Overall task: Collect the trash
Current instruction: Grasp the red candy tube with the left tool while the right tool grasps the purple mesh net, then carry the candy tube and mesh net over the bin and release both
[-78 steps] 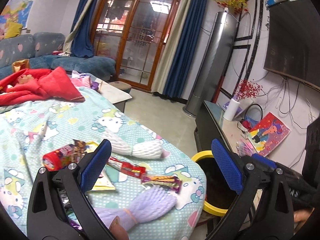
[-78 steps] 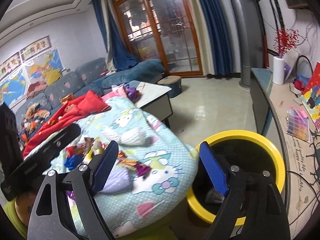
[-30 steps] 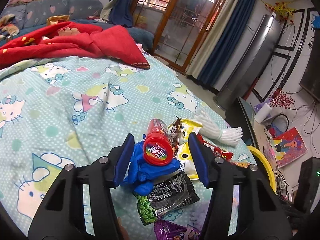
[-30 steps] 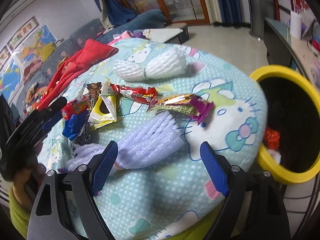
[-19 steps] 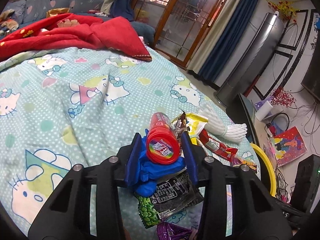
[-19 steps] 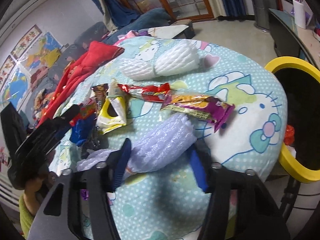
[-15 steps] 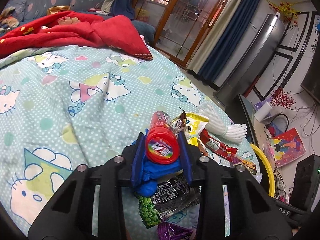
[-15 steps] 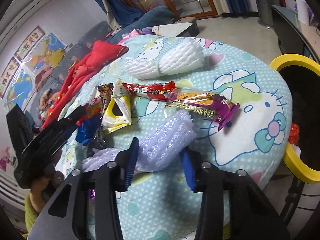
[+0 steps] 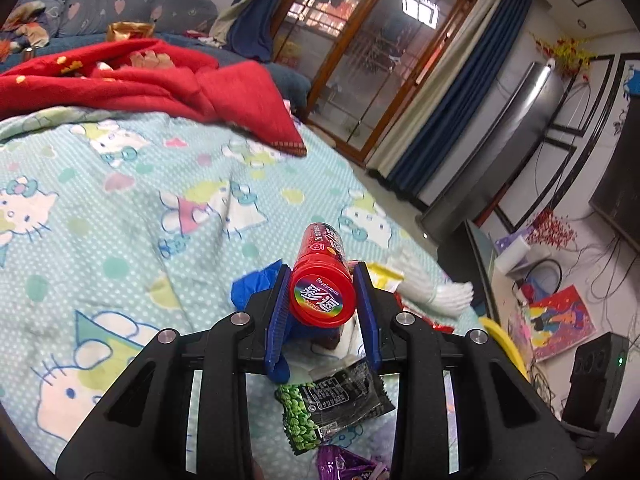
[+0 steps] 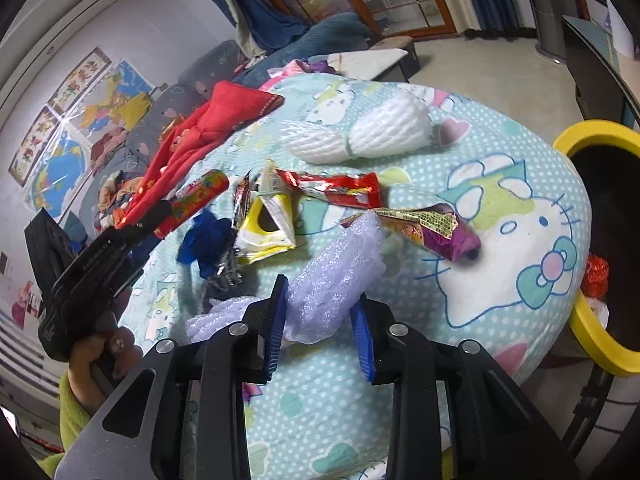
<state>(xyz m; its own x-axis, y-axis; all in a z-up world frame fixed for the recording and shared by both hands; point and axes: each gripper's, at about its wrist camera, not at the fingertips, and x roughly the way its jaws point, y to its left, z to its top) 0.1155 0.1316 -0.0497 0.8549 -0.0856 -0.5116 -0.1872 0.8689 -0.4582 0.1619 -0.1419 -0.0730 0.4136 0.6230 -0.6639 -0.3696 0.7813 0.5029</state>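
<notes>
Living room, bed under a mint cartoon-cat cover [image 9: 120,208] strewn with wrappers, round yellow-rimmed black bin [image 10: 592,136] waiting just off its foot. Big change from a second ago: both claws wide open then, both closed on trash now! Left claw [image 9: 322,300] pinched tight on the red cylindrical candy tube with the rainbow cap [image 9: 322,280], tube lying lengthwise between the blue pads, cap toward the camera, crumpled blue wrapper [image 9: 252,284] just beside and a black-and-green pea packet [image 9: 332,404] below. Right claw [image 10: 322,316] narrowed onto the pale lilac foam-net sleeve [image 10: 332,276], near end squeezed between the pads, far end reaching toward the purple-and-gold snack wrapper [image 10: 424,228]. Two pickups secured, by the look of it; next up, most likely, a lift and a carry to the bin. Plenty left behind: red snack wrapper [image 10: 340,190], yellow-and-white torn packet [image 10: 268,220], white foam net [image 10: 360,132]. Foam soft and squashy, so a slip on the lift quite possible.
</notes>
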